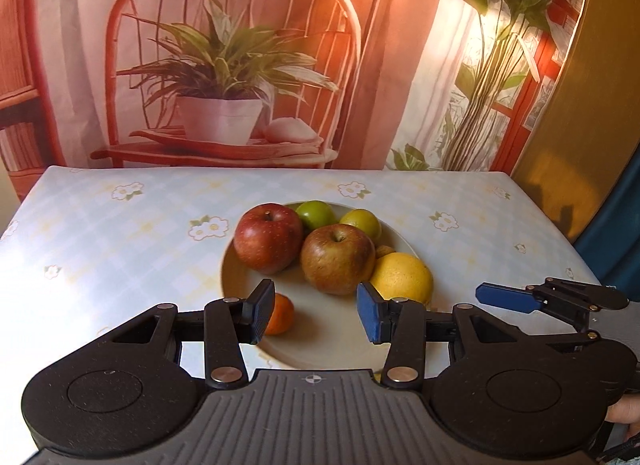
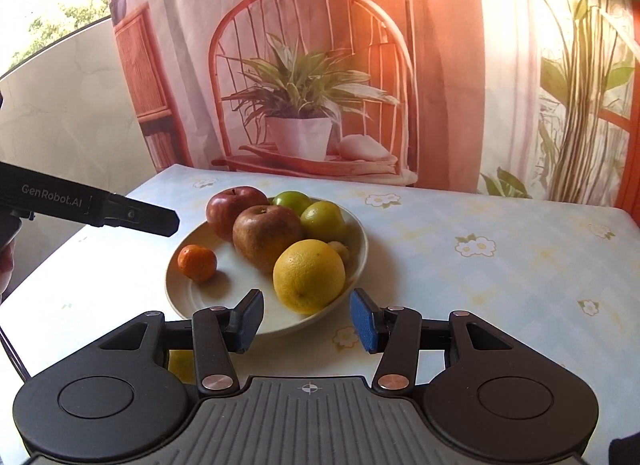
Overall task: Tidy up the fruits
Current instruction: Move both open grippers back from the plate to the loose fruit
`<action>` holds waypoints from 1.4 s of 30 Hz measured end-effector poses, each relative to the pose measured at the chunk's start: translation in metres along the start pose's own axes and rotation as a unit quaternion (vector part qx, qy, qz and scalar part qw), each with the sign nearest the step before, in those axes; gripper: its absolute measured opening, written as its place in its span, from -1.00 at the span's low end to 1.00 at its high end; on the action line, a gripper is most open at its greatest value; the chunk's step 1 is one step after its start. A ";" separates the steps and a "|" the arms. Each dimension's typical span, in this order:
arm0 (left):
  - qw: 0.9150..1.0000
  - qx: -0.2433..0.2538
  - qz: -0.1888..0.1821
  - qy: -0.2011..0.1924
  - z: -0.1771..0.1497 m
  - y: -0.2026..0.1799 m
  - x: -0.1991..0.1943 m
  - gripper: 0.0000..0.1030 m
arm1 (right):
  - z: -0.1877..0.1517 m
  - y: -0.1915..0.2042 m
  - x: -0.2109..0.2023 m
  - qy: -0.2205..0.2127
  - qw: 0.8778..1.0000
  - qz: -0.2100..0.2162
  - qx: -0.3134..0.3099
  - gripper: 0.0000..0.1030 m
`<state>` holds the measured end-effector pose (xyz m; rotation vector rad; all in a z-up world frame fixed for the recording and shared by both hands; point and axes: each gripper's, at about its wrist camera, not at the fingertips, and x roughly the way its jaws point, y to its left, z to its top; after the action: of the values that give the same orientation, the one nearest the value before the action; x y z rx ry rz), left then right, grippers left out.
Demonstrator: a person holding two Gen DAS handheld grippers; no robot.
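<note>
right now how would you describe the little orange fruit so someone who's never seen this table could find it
Look at the round white plate on the flowered tablecloth, heaped with apples and citrus. The tangerine lies on the plate's near-left part, apart from the pile, with bare plate around it. It is the only deep orange fruit there and far smaller than the big yellow orange or the apples.

Left tongs (image 1: 316,315) and right tongs (image 2: 307,320) gape (both empty).
</note>
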<state>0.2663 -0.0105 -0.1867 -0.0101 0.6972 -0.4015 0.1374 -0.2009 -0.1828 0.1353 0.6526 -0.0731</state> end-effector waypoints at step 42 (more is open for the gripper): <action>0.997 0.002 0.040 -0.070 -0.095 0.008 -0.091 -0.07 | -0.098 0.030 -0.056 -0.112 0.985 -0.117 0.058 -0.09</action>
<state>0.1470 0.0416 -0.2045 -0.0064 0.5563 -0.3219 0.0376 -0.1553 -0.2221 0.1605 0.4370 -0.3480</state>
